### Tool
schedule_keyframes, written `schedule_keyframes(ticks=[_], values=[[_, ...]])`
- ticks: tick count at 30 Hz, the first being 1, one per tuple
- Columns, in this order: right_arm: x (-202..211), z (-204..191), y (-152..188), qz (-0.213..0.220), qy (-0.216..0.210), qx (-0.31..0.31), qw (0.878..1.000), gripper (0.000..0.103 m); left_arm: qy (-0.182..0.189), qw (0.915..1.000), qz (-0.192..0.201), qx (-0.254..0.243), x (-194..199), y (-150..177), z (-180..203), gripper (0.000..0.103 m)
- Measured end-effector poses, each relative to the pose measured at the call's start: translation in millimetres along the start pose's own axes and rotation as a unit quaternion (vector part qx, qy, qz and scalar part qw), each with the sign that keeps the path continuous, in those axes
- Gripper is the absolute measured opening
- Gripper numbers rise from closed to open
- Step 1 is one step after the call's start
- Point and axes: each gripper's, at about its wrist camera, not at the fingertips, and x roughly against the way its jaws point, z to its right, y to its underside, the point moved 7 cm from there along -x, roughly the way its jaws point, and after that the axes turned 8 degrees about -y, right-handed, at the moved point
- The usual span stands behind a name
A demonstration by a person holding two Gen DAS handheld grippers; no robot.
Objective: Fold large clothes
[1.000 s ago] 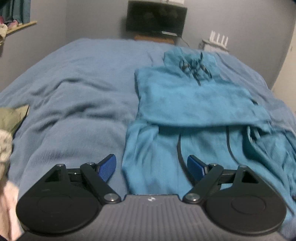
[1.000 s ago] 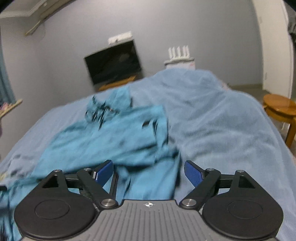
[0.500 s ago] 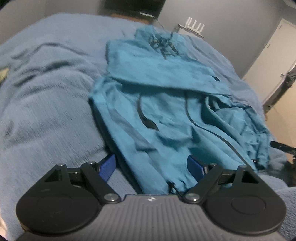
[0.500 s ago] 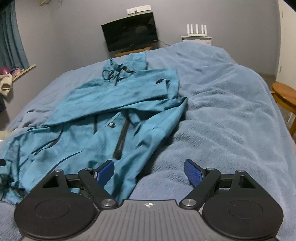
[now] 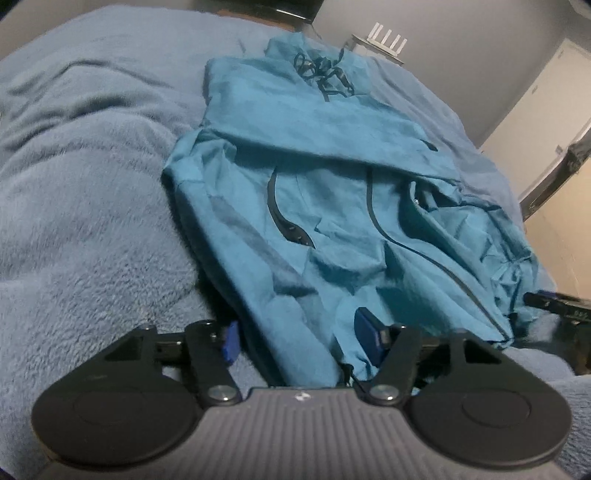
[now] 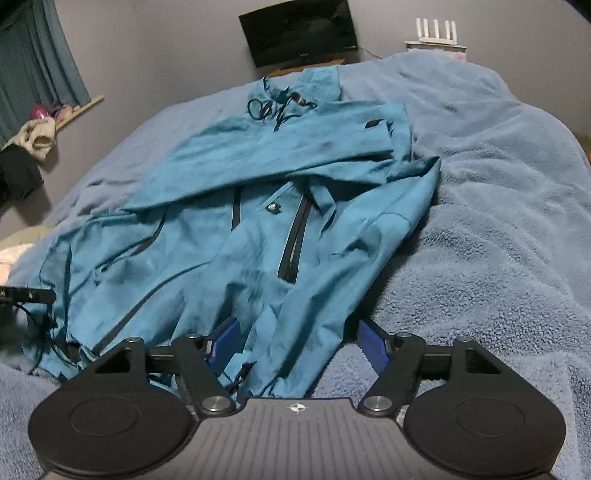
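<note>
one teal jacket (image 6: 258,229), one blue blanket (image 6: 498,221), two grippers (image 5: 299,341) (image 6: 295,343), one television (image 6: 299,31)

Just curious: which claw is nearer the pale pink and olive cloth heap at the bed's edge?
Left. The left claw sits right beside the heap; the right claw is across the teal jacket's hem. Both jaws have just been closing around hem fabric.

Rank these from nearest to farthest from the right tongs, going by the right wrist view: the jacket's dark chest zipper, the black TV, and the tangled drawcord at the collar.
1. Dark chest zipper on the teal jacket, just ahead of the right tongs.
2. Tangled black drawcord, at the collar further up the bed.
3. Black TV, against the far wall.
</note>
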Motion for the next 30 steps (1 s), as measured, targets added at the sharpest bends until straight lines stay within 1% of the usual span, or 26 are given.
schedule_keyframes(ticks=[1, 3, 5, 6, 7, 8, 9, 10, 11, 12, 13, 14, 15, 17, 19, 21, 25, 27, 30], values=[[0.1, -1.0, -0.9, 0.001, -0.01, -0.003, 1.0, 0.072, 0.003, 1.0, 0.0, 0.002, -0.5, 0.0, -0.5, 0.059], [-6.0, 0.9, -3.9, -0.003, -0.042, -0.02, 0.999, 0.072, 0.008, 1.0, -0.005, 0.002, -6.2, -0.8, 0.3, 0.059], [-17.3, 3.9, -8.1, -0.008, -0.054, -0.028, 0.998, 0.071, 0.007, 0.9998, -0.012, -0.014, -16.0, -1.5, 5.5, 0.059], [-24.6, 5.9, -8.8, -0.013, -0.05, -0.03, 0.998, 0.067, 0.002, 0.9995, -0.016, -0.028, -20.7, -1.5, 8.4, 0.059], [-30.7, 6.9, -9.5, -0.019, -0.044, -0.03, 0.998, 0.059, -0.002, 0.9991, -0.019, -0.037, -23.5, -1.0, 10.7, 0.059], [-35.3, 6.6, -8.3, -0.025, -0.046, -0.029, 0.998, 0.057, -0.004, 0.9988, -0.021, -0.044, -24.1, -0.6, 12.4, 0.059], [-36.5, 5.2, -8.1, -0.028, -0.049, -0.027, 0.998, 0.05, -0.002, 0.9986, -0.022, -0.048, -23.1, -0.3, 13.1, 0.058], [-35.3, 2.8, -7.8, -0.029, -0.051, -0.02, 0.998, 0.039, 0.001, 0.9986, -0.022, -0.048, -21.6, 0.3, 13.0, 0.054], [-34.3, 2.7, -7.0, -0.028, -0.052, -0.017, 0.998, 0.032, -0.002, 0.9985, -0.021, -0.051, -20.0, 0.0, 11.7, 0.037], [-31.6, 4.2, -7.0, -0.025, -0.051, -0.017, 0.998, 0.02, -0.007, 0.9984, -0.02, -0.052, -18.9, -1.0, 9.2, 0.025], [-28.6, 7.2, -7.4, -0.021, -0.053, -0.022, 0.998, 0.018, 0.002, 0.999, -0.02, -0.041, -18.0, -3.1, 5.9, 0.023], [-26.0, 10.6, -8.2, -0.016, -0.062, -0.033, 0.997, 0.016, 0.015, 0.9993, -0.021, -0.025, -17.8, -5.8, 2.5, 0.016], [-23.6, 12.7, -9.9, -0.009, -0.073, -0.044, 0.996, 0.014, 0.025, 0.9994, -0.021, -0.009, -18.0, -10.6, -1.0, 0.012], [-19.7, 14.2, -16.7, 0.007, -0.091, -0.056, 0.994, 0.011, 0.043, 0.9988, -0.011, 0.02, -16.9, -26.2, -6.4, 0.01], [-15.1, 13.6, -29.7, 0.027, -0.109, -0.058, 0.992, 0.01, 0.06, 0.9973, 0.01, 0.042, -13.4, -47.6, -9.2, 0.009], [-8.7, 13.6, -50.2, 0.055, -0.13, -0.065, 0.988, 0.009, 0.072, 0.9951, 0.031, 0.059, -9.0, -72.1, -12.5, 0.008], [4.7, 18.9, -97.2, 0.114, -0.163, -0.082, 0.977, 0.009, 0.084, 0.9906, 0.071, 0.081, -3.3, -124.1, -18.2, 0.007], [11.3, 26.2, -122.7, 0.146, -0.171, -0.095, 0.97, 0.009, 0.093, 0.9872, 0.087, 0.096, -3.9, -149.1, -21.5, 0.007], [13.0, 39.1, -157.4, 0.19, -0.171, -0.112, 0.96, 0.009, 0.106, 0.9809, 0.109, 0.121, -11.5, -187.5, -25.6, 0.007]])
